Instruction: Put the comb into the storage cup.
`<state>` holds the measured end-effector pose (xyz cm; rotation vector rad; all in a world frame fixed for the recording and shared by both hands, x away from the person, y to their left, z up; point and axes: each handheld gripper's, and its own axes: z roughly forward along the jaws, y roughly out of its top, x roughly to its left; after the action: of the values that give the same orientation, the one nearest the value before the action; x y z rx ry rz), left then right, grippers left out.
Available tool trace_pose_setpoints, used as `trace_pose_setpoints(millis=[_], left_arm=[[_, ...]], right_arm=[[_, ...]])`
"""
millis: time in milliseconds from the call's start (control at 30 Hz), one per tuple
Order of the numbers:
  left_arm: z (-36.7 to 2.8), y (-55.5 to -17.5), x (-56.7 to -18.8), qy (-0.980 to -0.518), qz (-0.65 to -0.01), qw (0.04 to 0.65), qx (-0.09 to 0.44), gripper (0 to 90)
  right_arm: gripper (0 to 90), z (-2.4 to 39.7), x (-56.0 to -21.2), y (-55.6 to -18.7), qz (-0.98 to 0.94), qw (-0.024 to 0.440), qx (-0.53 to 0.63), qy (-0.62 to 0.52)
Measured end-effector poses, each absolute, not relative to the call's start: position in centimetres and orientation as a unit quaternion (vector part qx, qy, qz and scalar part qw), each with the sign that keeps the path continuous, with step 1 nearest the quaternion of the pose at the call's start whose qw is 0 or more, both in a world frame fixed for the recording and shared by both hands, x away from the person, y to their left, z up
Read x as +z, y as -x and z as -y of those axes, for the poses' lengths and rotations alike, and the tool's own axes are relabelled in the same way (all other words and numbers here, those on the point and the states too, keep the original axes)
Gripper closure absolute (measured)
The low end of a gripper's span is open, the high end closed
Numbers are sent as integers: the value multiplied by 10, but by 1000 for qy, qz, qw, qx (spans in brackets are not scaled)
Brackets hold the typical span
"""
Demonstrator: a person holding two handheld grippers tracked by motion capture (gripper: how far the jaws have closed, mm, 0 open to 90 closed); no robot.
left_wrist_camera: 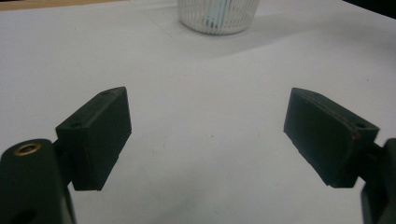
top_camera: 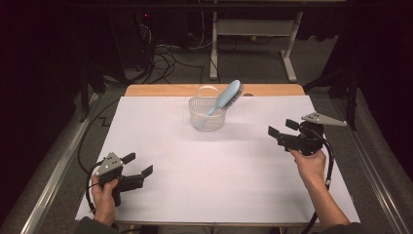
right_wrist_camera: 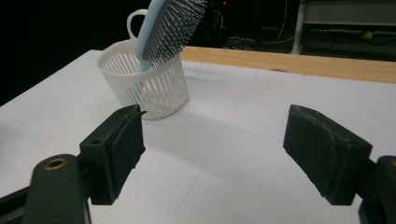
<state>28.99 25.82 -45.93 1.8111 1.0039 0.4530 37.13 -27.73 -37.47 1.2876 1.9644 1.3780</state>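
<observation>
Both my grippers, left gripper [top_camera: 138, 164] and right gripper [top_camera: 279, 129], gape with nothing between the jaws. Near the worktop's [top_camera: 160, 146] far edge stands the white basket [top_camera: 207, 116], which hides the blue hairbrush's [top_camera: 225, 96] handle end.

Light blue hairbrush [top_camera: 225, 96], grey bristles; white slatted basket [top_camera: 206, 117]; white tabletop [top_camera: 204, 165]; black gripper [top_camera: 282, 130].

No legible text, label, brand, number or sign is found on any surface in the high view or in either gripper view.
</observation>
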Motion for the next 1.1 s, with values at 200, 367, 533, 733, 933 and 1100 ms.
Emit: trace_pose_setpoints(millis=[200,367,533,733,933,1100], left_arm=[[-258,-290,-459,-746,-413,489,187,161],[-258,-290,-459,-746,-413,489,187,161],[-258,-290,-459,-745,-414,490,186,161],[-258,-291,-460,-744,-415,490,185,161],[-258,-290,-459,-745,-414,490,186,161],[-258,-290,-459,-744,-414,490,186,161]], right_arm=[[207,280,-376,-369,-705,209,495,-463],[207,284,-377,-366,-702,211,496,-466],[205,287,-377,-363,-699,212,498,-466],[199,291,-378,-359,-699,214,497,-467],[194,296,-379,-354,-695,218,501,-467],[190,298,-379,-350,-691,222,507,-465]])
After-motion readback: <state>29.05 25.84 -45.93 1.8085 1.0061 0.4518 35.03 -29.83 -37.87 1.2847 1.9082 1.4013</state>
